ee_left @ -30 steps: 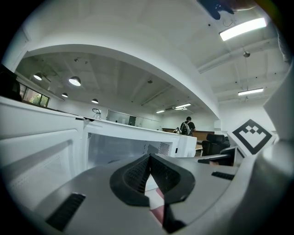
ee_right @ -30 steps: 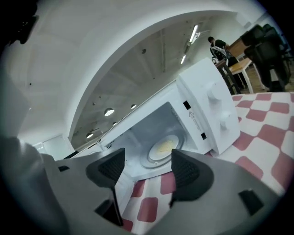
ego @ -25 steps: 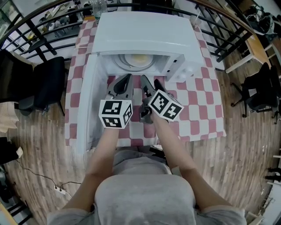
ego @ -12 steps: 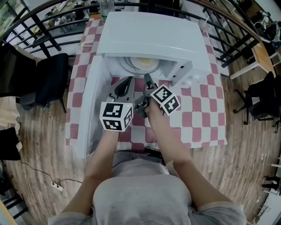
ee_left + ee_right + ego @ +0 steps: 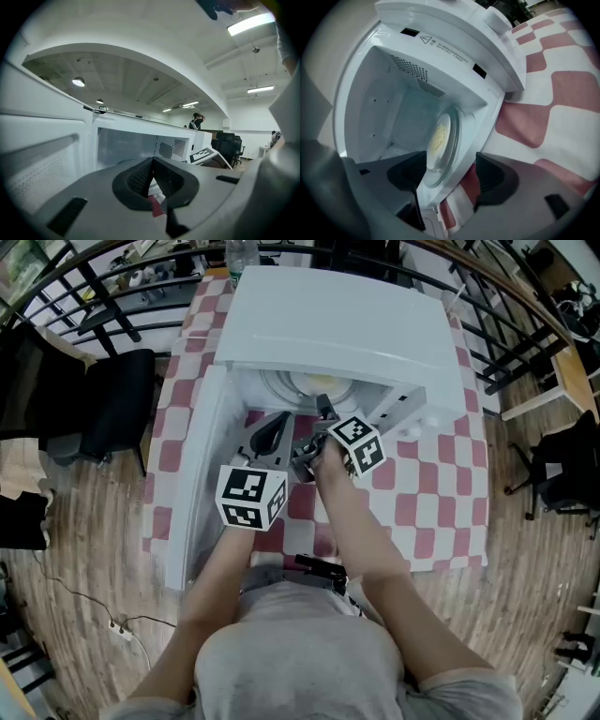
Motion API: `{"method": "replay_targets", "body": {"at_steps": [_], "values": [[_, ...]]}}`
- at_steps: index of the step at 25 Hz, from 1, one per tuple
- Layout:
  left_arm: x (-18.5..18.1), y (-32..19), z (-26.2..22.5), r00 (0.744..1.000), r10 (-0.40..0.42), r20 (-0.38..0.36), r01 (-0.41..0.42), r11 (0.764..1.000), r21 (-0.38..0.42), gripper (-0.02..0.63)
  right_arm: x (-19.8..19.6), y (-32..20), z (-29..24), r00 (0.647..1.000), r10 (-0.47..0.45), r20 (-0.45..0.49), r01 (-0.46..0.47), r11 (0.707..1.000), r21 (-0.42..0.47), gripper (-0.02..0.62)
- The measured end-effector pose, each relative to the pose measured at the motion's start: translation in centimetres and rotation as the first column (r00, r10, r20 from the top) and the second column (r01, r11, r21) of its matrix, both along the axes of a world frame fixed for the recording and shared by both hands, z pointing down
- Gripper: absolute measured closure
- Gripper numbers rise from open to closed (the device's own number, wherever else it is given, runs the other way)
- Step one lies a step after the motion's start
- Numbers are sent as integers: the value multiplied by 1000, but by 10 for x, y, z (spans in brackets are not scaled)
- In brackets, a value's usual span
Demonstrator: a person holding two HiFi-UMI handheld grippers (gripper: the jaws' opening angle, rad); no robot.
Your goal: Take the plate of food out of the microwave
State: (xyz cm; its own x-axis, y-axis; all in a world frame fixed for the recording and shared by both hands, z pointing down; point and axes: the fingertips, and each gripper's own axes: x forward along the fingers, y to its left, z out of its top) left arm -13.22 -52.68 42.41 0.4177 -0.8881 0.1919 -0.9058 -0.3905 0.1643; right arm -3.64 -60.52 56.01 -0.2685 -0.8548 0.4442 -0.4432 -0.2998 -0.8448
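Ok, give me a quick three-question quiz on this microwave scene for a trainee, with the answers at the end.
1. True or false: the plate of food is already out of the microwave.
2. The right gripper has its fingers: A) shut on the plate, B) open and pointed at the plate, C) shut on nothing.
3. Fill in: the left gripper has its fingers ___, with nothing between them.

Key: 1. False, the plate sits inside the microwave. 2. B. 3. Shut.
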Motion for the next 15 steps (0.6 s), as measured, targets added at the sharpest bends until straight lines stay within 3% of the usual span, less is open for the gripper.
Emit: {"method": "replay_targets", "body": {"at_steps": [15], "values": [[-9,-4,9,1000,-13,9,13,1000,-27,604,1,-15,24,994,96,-55,-106,972,-211,267]]}}
